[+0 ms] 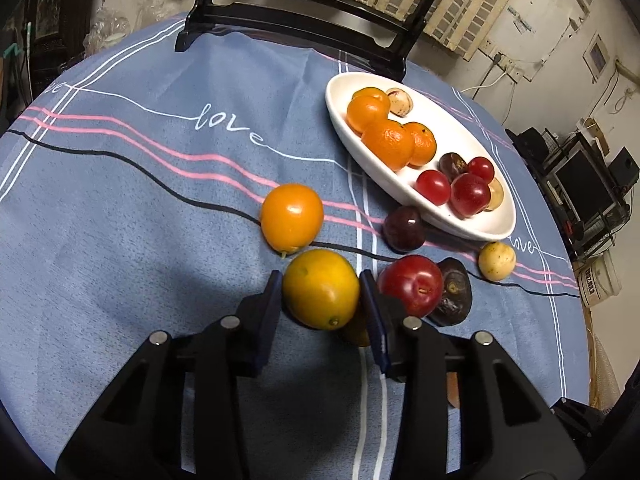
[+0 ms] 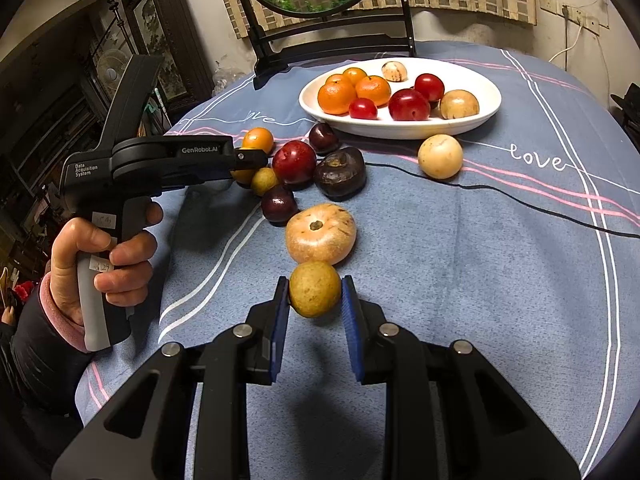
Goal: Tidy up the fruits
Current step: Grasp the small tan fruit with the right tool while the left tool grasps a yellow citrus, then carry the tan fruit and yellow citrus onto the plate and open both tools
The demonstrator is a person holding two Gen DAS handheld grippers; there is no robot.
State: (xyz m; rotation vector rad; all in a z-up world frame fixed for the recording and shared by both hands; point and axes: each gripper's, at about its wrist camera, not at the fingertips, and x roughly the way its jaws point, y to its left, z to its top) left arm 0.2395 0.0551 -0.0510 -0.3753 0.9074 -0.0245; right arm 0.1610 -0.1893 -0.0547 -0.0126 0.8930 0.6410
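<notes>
- The left tongs (image 1: pixel 320 300) have their pads on both sides of a yellow-orange citrus (image 1: pixel 320 289) that lies on the desk (image 1: pixel 120 220); they appear closed on it at its widest part.
- The right tongs (image 2: pixel 315 300) grip a small yellow-brown fruit (image 2: pixel 314 294) the same way, near the front of the desk.
- I judge both fruits light, round and firm, with smooth skin that may slip; the hold should be across the middle, with mild pressure so the skin is not bruised.
- The white plate (image 2: pixel 472 120) carries, as far as I can count, four oranges, four red fruits, one dark fruit and two pale ones.
- Loose on the desk: two orange citrus, one red plum (image 2: pixel 294 163), two dark plums, one dark brown fruit, one pale round fruit (image 2: pixel 440 156), one flat peach-coloured fruit (image 2: pixel 320 234) and two small yellowish ones.
</notes>
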